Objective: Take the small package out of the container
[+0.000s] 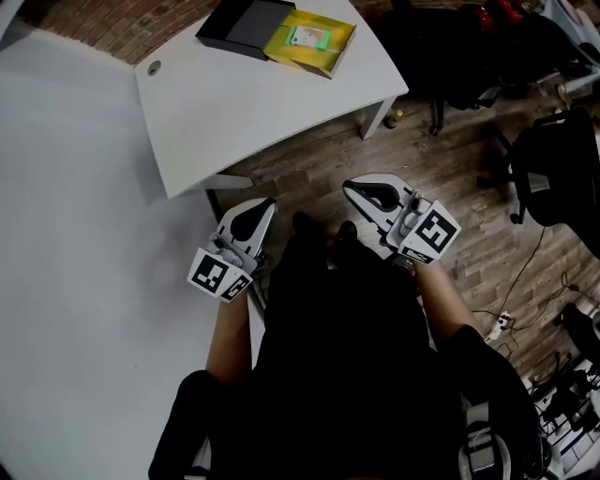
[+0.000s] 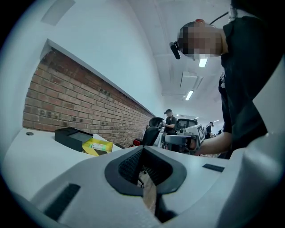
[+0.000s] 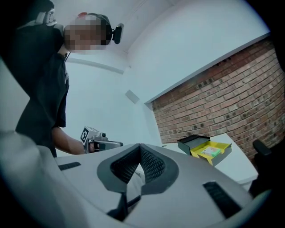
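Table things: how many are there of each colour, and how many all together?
Black: 1, the black box
Yellow: 1, the yellow container
Green and white: 1, the small package lying in the yellow container
Total: 3 things on the white table

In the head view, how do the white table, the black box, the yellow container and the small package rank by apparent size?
1. white table
2. black box and yellow container: they look about alike, so I do not rank them
3. small package, smallest
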`<state>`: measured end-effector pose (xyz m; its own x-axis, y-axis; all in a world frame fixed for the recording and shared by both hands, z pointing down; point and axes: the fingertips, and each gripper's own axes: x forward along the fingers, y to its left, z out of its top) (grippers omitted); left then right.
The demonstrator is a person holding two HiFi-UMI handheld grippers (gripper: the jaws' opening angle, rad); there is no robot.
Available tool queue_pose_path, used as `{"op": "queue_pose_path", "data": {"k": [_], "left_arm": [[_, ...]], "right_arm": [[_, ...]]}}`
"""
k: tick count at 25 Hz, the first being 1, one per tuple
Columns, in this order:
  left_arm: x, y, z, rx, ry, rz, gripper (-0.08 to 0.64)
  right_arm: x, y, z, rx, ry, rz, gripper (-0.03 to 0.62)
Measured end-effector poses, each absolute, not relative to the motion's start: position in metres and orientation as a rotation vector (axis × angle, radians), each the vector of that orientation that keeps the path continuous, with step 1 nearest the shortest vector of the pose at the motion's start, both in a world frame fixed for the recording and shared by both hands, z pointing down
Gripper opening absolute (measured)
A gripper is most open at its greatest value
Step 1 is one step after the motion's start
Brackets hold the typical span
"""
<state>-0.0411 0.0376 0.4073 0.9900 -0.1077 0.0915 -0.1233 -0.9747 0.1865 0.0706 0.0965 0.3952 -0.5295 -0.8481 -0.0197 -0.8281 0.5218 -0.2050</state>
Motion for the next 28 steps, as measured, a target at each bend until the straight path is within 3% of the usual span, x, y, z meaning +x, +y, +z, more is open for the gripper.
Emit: {"op": "queue_pose_path", "data": {"k": [14, 28], "left_arm": [[0.009, -0.105, 0.407, 2.947, 0.028, 0.037, 0.015], [-0.003, -0.223, 0.412, 2.917, 0.111, -0.013, 0.014]], "right_arm": [[0.094, -0.029, 0.393, -1.613, 2.661, -0.267, 0.005], [0.087, -0.154, 0.377, -1.791, 2.715, -0.181, 0.006]]}}
